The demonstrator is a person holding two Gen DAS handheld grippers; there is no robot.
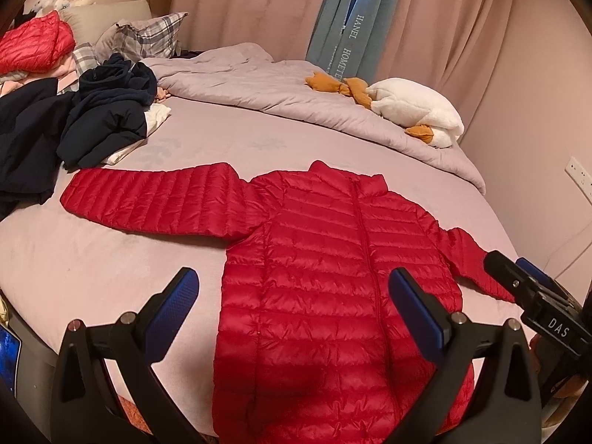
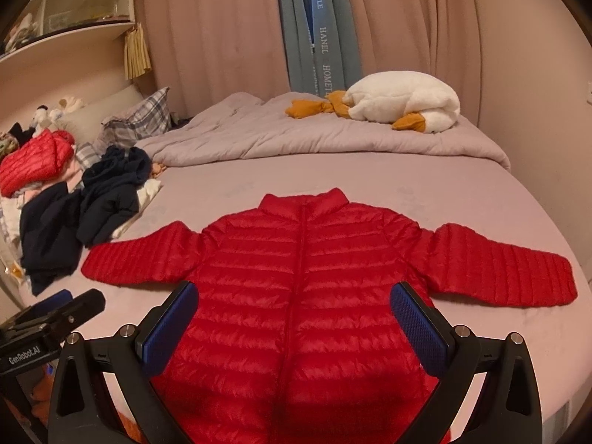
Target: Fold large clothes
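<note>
A red quilted puffer jacket [image 1: 333, 259] lies flat and face up on the bed, zipped, with both sleeves spread out sideways; it also shows in the right wrist view [image 2: 296, 277]. My left gripper [image 1: 294, 292] is open and empty, above the jacket's lower left part. My right gripper [image 2: 296, 303] is open and empty, above the jacket's middle. The right gripper also shows at the right edge of the left wrist view [image 1: 518, 273], over the jacket's right sleeve.
The bed sheet [image 2: 425, 192] is pale lilac. A pile of dark navy clothes [image 1: 92, 125] and a folded red jacket [image 1: 33, 42] lie at the left. A rumpled grey duvet [image 1: 277, 85] and a white plush goose [image 1: 418, 111] lie at the far side. Curtains hang behind.
</note>
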